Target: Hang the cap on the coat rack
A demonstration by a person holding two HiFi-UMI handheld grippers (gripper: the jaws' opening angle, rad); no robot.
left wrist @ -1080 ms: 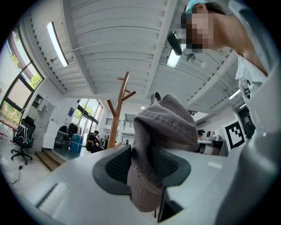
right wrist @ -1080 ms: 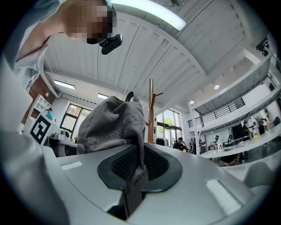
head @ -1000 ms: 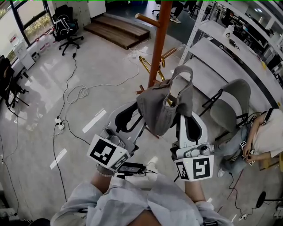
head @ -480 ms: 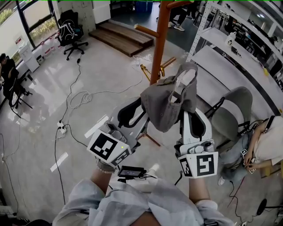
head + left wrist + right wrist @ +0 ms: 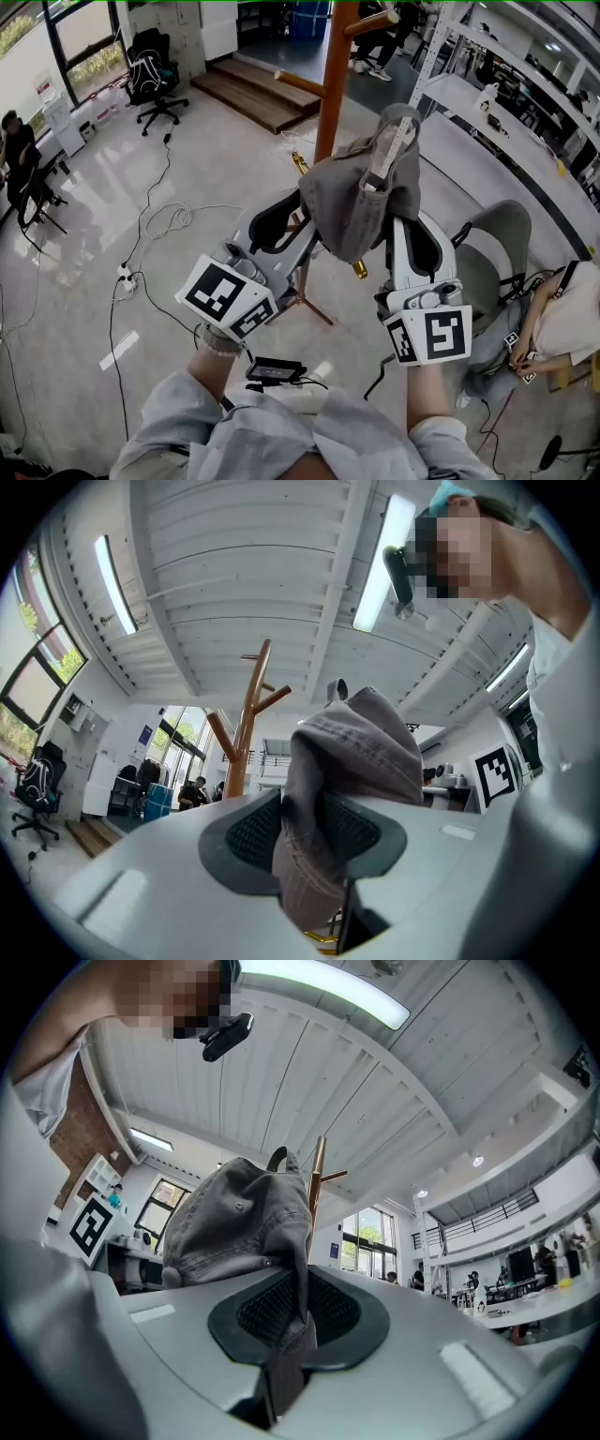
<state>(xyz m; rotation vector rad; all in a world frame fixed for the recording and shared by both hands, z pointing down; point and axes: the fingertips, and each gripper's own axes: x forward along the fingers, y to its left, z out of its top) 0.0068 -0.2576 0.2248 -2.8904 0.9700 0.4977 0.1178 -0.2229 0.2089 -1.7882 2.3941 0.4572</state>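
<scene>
Two grippers share the grey cap [image 5: 361, 202]. The left gripper [image 5: 292, 225] is clamped on a fold at one side of it, and the right gripper [image 5: 401, 211] is pinched on the cloth by the back strap. The cap hangs in the air between them, in front of the orange coat rack [image 5: 333, 84]. Over the last second both have lifted it, so it now overlaps the rack's pole and sits just beside the lower peg [image 5: 298, 84], still below the upper peg [image 5: 370, 22]. I'd judge the carry nearly done. What remains is getting the strap opening over a peg tip before either grip lets go.
</scene>
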